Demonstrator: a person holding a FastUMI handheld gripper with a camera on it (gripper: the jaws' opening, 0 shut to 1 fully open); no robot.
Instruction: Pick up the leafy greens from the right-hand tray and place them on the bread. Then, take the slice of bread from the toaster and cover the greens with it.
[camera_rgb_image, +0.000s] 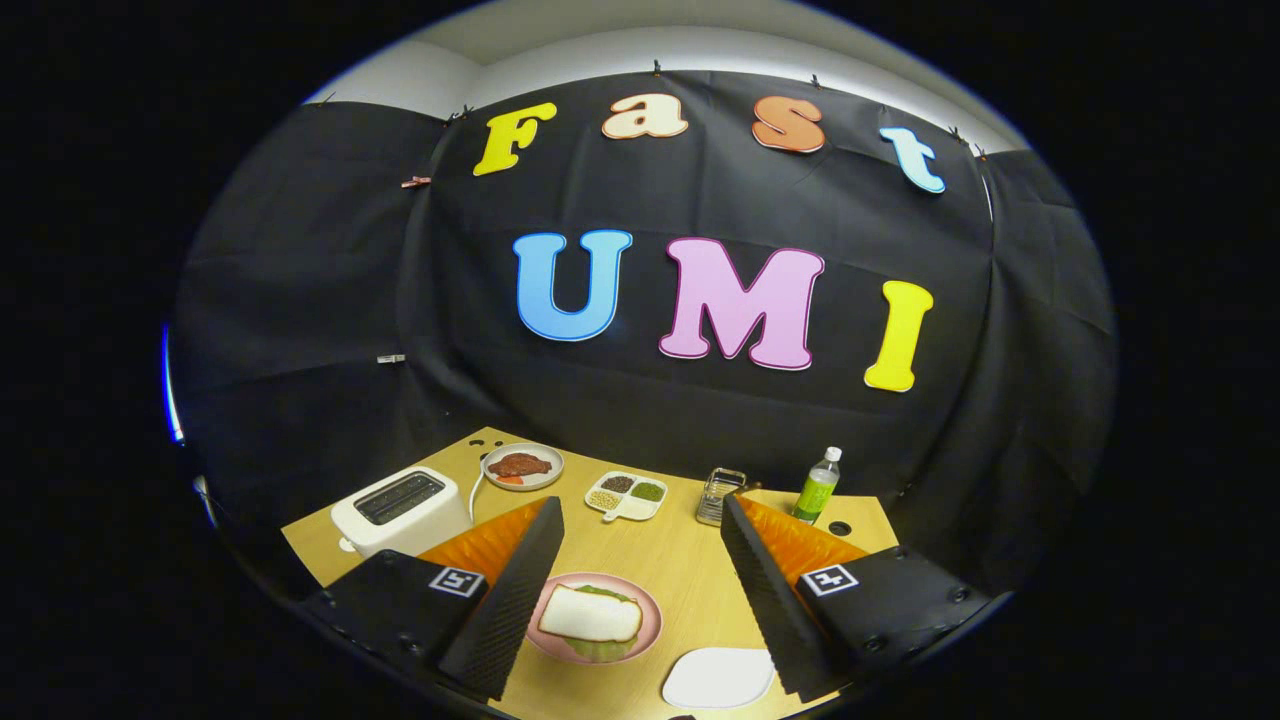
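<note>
Gripper view. The slice of bread (591, 613) lies flat on the pink plate (650, 605), which I see between my two fingers and close ahead of them. The leafy greens (603, 650) sit under that slice; a green edge shows past it at the near side and at the far side, so the greens are covered. I cannot tell whether a second slice lies beneath them.

My gripper (635, 590) hangs above the table (690, 560) with the jaws spread wide, one finger to each side of the plate, holding nothing and touching nothing.

Just beside the plate, toward the right finger, rests the white tray (718, 677), flat and bare. Beyond the left finger stands the white toaster (400, 508), its dark slots facing up; I cannot tell whether anything sits in them.

Farther back on the table, from left to right: a round plate of dark red food (522, 466); a white divided dish (627, 495) with grains and seeds in separate compartments; a small metal rack (722, 492); and a green bottle (817, 486) standing upright with a white cap. These four stand well apart from the pink plate.
</note>
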